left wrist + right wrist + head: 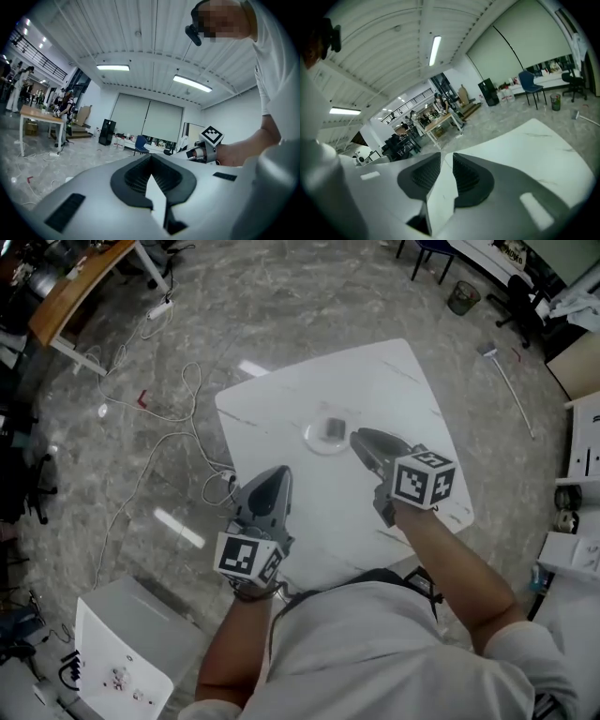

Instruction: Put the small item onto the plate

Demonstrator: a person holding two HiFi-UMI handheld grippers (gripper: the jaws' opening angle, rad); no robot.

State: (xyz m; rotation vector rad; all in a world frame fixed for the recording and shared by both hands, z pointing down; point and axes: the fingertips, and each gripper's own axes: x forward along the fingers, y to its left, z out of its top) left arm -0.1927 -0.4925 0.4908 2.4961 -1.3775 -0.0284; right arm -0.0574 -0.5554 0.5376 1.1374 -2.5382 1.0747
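Observation:
A small clear plate (313, 440) lies near the middle of the white table (375, 381) in the head view. A small dark item (335, 427) rests on the plate. My right gripper (357, 438) hovers just right of the plate, its tips close to the rim. Its jaws stand a narrow gap apart (446, 155), and only bare tabletop shows between them. My left gripper (280, 472) is at the table's near left, apart from the plate. Its tips meet (150, 158) and hold nothing. The plate and the item do not show in either gripper view.
The table's near edge runs just in front of the person's body. Cables (178, 418) trail over the marble floor to the left. A white chair (122, 652) stands at lower left, a wooden desk (75, 287) at upper left, and a bin (461, 296) at upper right.

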